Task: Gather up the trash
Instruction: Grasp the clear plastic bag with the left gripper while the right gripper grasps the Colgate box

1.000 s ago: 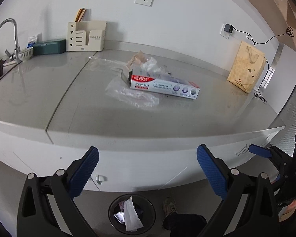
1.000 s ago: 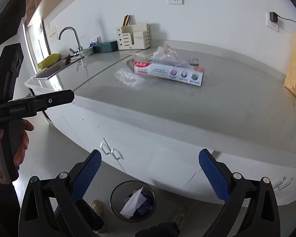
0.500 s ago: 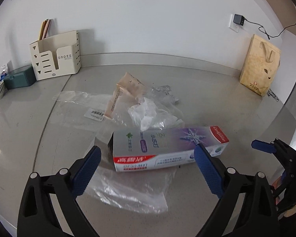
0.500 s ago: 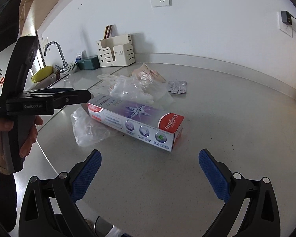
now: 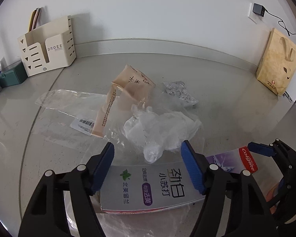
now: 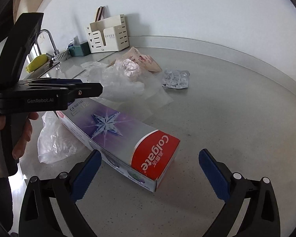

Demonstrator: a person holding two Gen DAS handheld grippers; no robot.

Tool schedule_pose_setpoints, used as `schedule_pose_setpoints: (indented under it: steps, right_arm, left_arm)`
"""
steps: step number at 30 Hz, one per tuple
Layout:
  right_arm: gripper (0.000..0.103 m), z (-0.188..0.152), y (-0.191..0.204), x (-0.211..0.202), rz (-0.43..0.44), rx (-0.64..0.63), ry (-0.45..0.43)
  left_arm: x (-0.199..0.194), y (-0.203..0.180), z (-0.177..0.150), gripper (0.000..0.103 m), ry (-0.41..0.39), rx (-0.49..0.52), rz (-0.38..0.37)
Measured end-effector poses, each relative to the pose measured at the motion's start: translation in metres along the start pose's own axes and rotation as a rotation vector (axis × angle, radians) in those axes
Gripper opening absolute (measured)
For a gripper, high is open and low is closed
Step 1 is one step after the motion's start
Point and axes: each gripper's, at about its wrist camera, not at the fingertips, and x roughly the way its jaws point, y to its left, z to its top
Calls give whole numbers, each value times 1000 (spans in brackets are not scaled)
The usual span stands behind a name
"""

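Note:
A Colgate toothpaste box (image 5: pixel 148 185) lies on the grey counter (image 5: pixel 227 102); it also shows in the right wrist view (image 6: pixel 120 138). Beyond it lie a crumpled clear plastic bag (image 5: pixel 157 132), a torn beige packet (image 5: pixel 128 86), an empty blister pack (image 5: pixel 180 92) and a flat clear bag with a barcode label (image 5: pixel 69 110). My left gripper (image 5: pixel 148 167) is open, its fingers hovering over the box, narrower than before. My right gripper (image 6: pixel 150 175) is open, straddling the box's red end. More clear plastic (image 6: pixel 55 140) lies under the box.
A cream organiser (image 5: pixel 47 47) and a green box (image 5: pixel 11 77) stand at the back left by the wall. A tan paper bag (image 5: pixel 277 63) stands at the back right. A sink with a tap (image 6: pixel 49 39) lies far left.
Both grippers have moved from below the counter edge, above the floor bin, up and in over the counter to the toothpaste box. The left jaws have narrowed.

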Motion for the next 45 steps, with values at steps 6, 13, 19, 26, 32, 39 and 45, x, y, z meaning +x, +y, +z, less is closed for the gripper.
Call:
schedule_pose_setpoints:
  steps: [6, 13, 19, 26, 32, 39, 45]
  right_arm:
    - [100, 5, 1, 15, 67, -16, 56]
    - [84, 5, 10, 6, 96, -37, 7]
    - [35, 2, 13, -1, 80, -33, 7]
    - [8, -4, 11, -12, 41, -39, -12]
    - [59, 15, 14, -23, 67, -216, -74]
    - [67, 42, 28, 21, 138, -491, 89]
    - [78, 49, 31, 41, 184, -590, 151]
  left_arm:
    - [5, 8, -2, 39, 28, -13, -25]
    - [0, 16, -5, 19, 6, -28, -80]
    - [-15, 22, -11, 19, -63, -54, -132]
    - [-45, 27, -20, 19, -128, -59, -171]
    - [-72, 36, -32, 19, -163, -48, -151]
    - [-88, 44, -36, 19, -185, -21, -158]
    - [-94, 50, -44, 19, -201, -10, -166]
